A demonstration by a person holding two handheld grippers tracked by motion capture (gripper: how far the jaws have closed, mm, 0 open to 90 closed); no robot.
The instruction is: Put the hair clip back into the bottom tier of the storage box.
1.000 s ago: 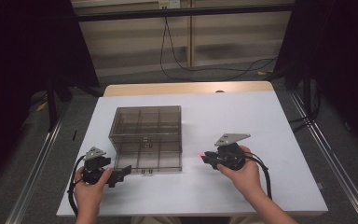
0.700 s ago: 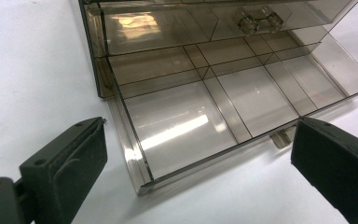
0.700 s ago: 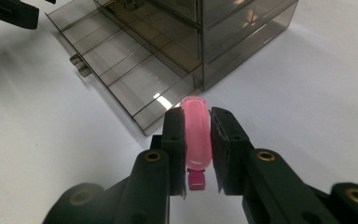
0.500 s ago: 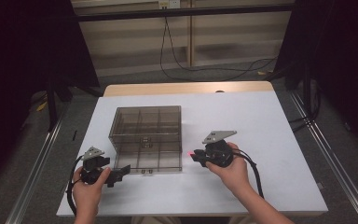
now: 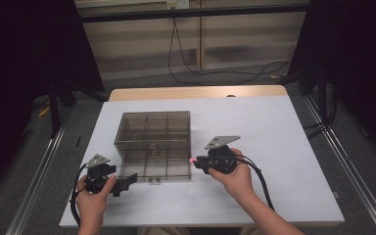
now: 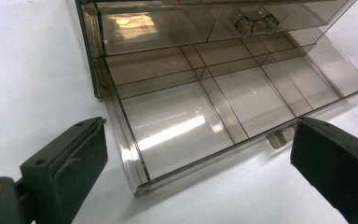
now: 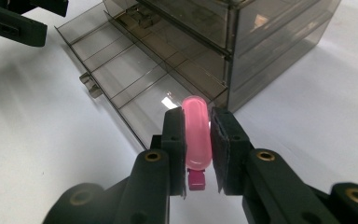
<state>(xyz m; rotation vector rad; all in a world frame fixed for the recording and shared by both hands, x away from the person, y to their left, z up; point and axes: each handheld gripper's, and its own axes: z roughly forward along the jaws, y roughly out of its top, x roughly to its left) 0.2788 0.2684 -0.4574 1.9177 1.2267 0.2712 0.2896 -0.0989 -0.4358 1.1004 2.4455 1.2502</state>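
A smoky see-through drawer box (image 5: 154, 132) stands mid-table, its bottom drawer (image 5: 154, 172) pulled out toward me. In the left gripper view the drawer (image 6: 205, 112) has several bare compartments; my left gripper (image 6: 200, 158) is open wide, its jaws on either side of the drawer's near front corner, touching nothing. In the high view that left gripper (image 5: 124, 183) sits at the drawer's front left. My right gripper (image 7: 196, 115) is shut on a pink translucent tube with a magenta cap (image 7: 196, 140), held just off the box's front right corner (image 5: 192, 160).
The box rests on a white tabletop (image 5: 274, 147) with bare room to the right and along the front. A drawer handle (image 7: 89, 84) sticks out at the front. Cables trail from both grippers. Dark floor and metal rails flank the table.
My right gripper has carried the pink tube leftward, closer to the box's front right corner. The left gripper has kept still.
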